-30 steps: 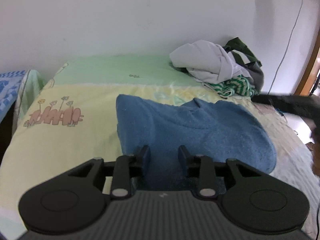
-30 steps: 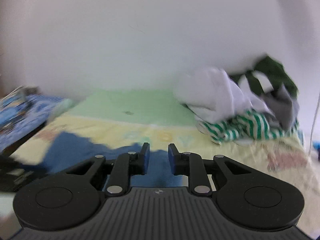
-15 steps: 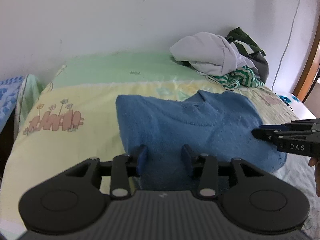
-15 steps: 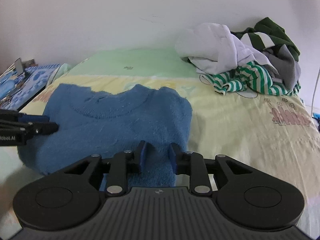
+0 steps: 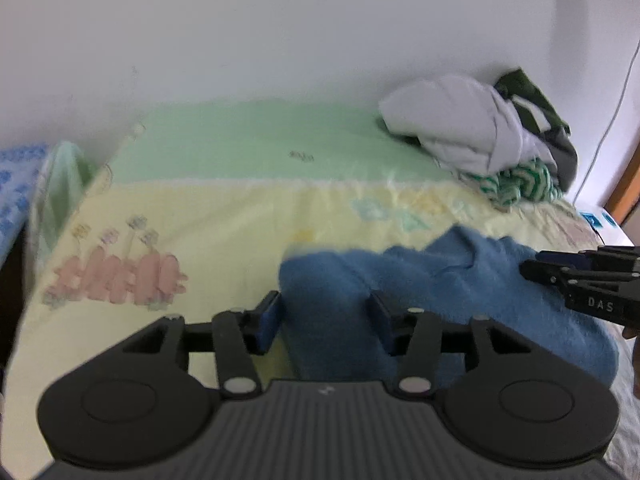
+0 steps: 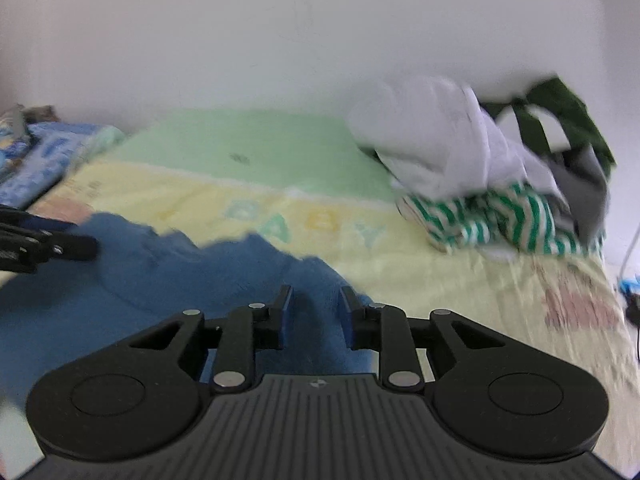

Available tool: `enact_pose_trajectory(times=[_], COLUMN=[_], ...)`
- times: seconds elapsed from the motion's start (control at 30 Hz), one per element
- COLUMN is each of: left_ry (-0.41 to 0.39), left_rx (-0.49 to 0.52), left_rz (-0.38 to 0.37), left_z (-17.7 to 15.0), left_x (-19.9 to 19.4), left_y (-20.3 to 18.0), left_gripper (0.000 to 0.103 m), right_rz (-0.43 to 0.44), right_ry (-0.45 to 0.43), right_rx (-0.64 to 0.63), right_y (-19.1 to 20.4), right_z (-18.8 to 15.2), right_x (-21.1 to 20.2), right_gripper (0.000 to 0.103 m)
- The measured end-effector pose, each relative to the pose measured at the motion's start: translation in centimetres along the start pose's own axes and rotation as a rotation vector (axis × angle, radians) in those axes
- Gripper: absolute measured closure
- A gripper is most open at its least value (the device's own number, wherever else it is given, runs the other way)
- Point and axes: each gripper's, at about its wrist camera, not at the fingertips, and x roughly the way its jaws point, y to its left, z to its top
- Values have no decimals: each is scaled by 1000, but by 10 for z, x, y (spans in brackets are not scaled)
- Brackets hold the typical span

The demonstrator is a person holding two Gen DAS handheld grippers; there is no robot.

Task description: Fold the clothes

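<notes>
A blue sweater (image 5: 460,292) lies on the bed (image 5: 224,216), over a yellow and green sheet with pink cartoon figures and pale letters. In the left wrist view it fills the lower middle and lower right of the frame; in the right wrist view it spreads across the lower left.

The left tool (image 5: 326,320) sits at the bottom centre of its own view, and its jaws are opening. The near left edge of the sweater lies between the two fingers, but the pads stand apart from the cloth and do not press on it (the left finger is over bare sheet, just beside the sweater's edge).

The right tool (image 6: 314,314) is low in the centre of its view, with a narrow gap between its jaws. The sweater's right-hand edge lies under and between the fingers; the pads do not pinch it. In the left wrist view this same tool reaches in from the right edge of the frame, its tip over the sweater's upper right part.

A pile of clothes (image 6: 480,168) (white, green-striped, dark green and grey) sits at the upper right of both views, against the white wall (image 5: 280,32), well apart from the sweater.
</notes>
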Motion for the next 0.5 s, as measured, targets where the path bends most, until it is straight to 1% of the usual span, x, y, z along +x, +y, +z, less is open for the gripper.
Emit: enact_pose_trajectory(times=[0.13,0.2,0.23,0.27,0.33,0.4,0.43,0.5], left_ry=[-10,-8,-4,0,-12,-69,-96,-133], left_rx=[-13,-38,-58,-77,-94,-66,-53,-38], left_rz=[-3,-8,-17,-25,-28,8,19,19], left_z=[-3,-2,-1,-1,2,5,6,9], left_x=[10,12,12,12,3,-18,-28,-44], left_y=[2,7,11,15,19,15,13,9], left_gripper=[44,36,35,36,39,48,48,49], right_rz=[2,-9,-17,-24,-6,14,23,39], right_ry=[-15,-26,-29,-23,-33,-57,-80,-119], right_rx=[40,54,38,15,26,50,67,84], right_y=[-7,-5,-3,0,-2,-5,-7,-7], right_z=[-9,-10,-10,-8,-2,3,4,4], right_x=[4,5,6,6,-5,-19,-29,-47], right_gripper=[78,78,77,77,76,75,74,74])
